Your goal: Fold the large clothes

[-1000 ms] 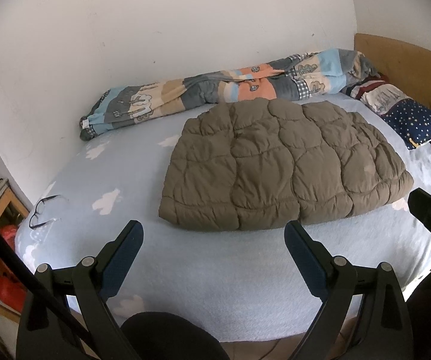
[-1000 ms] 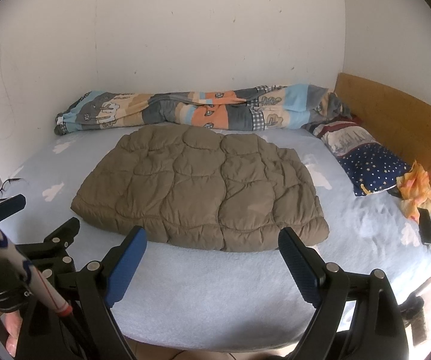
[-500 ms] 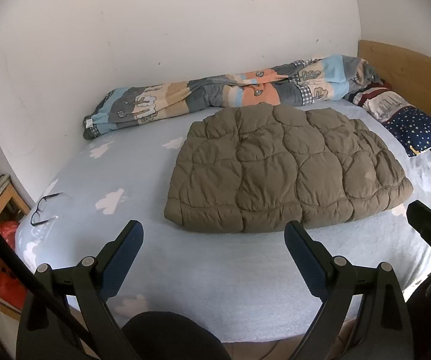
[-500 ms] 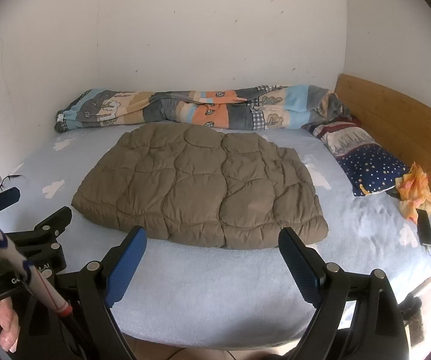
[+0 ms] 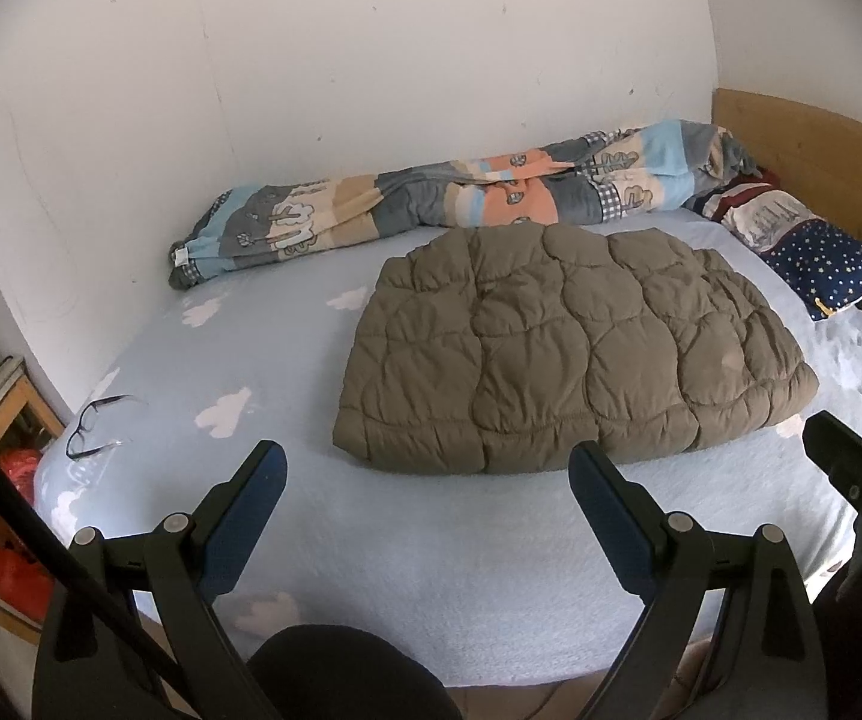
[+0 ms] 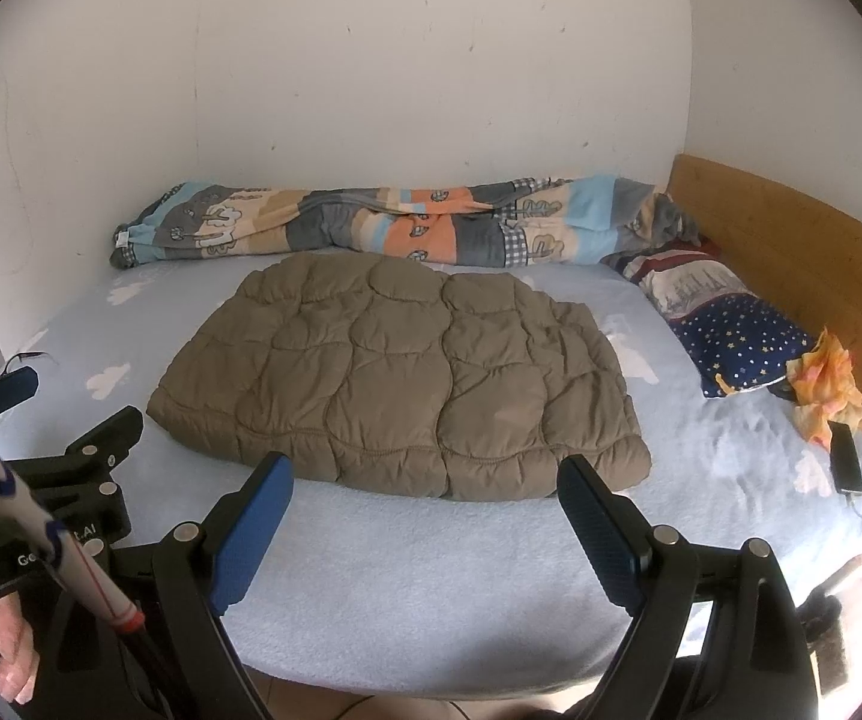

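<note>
— What are your two tongs doing?

— Your left gripper (image 5: 425,501) has its blue-padded fingers (image 5: 251,510) spread wide apart over the near edge of the bed (image 5: 431,570), clamping nothing. Your right gripper (image 6: 422,513) is the same: fingers wide apart, nothing between them, held short of the cloth.

— And where is your garment?

— The brown quilted puffer jacket (image 6: 407,372) lies folded flat in the middle of the light blue sheet, its near hem just beyond both pairs of fingertips and touching neither.

— What lies around it?

— Behind it, a rolled patterned duvet (image 6: 383,234) runs along the white wall. At your right, a star-print pillow (image 6: 737,342) rests by the wooden headboard (image 6: 791,264), with an orange cloth (image 6: 827,390) and a phone (image 6: 845,465) near it. At your left, a pair of glasses (image 5: 95,426) sits at the mattress edge.
</note>
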{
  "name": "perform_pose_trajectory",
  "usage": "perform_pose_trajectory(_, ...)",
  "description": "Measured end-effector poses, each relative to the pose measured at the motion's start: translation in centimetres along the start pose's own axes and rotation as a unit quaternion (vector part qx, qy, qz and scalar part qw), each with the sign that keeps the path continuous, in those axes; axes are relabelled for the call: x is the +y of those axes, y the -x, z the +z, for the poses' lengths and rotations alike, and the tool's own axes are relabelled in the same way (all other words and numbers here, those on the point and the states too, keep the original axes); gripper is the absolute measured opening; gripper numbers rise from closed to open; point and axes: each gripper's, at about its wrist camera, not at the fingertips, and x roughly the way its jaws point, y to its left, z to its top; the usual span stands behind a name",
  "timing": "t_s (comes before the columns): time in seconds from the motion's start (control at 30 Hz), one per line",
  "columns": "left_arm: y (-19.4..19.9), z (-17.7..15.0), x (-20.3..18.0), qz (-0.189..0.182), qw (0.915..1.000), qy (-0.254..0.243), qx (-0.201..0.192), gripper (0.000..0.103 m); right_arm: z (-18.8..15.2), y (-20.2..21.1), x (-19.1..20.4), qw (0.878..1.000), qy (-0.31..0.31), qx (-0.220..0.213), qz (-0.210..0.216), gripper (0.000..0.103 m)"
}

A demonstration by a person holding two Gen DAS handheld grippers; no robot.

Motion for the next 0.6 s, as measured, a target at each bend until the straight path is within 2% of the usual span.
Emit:
perform_pose_trajectory(0.47, 2.1, 0.8, 1.0, -0.005, 0.9997, 0.011, -0.023, 0.094, 0.7, 2.1, 0.2, 1.000, 0.000, -0.013, -0.006, 0.093)
perform_pose_trajectory(0.6, 2.6, 1.3, 1.6, -0.017, 0.9994, 0.016, -0.025, 0.094, 1.0, 2.8, 0.4, 1.000, -0.002, -0.015, -0.002, 0.093)
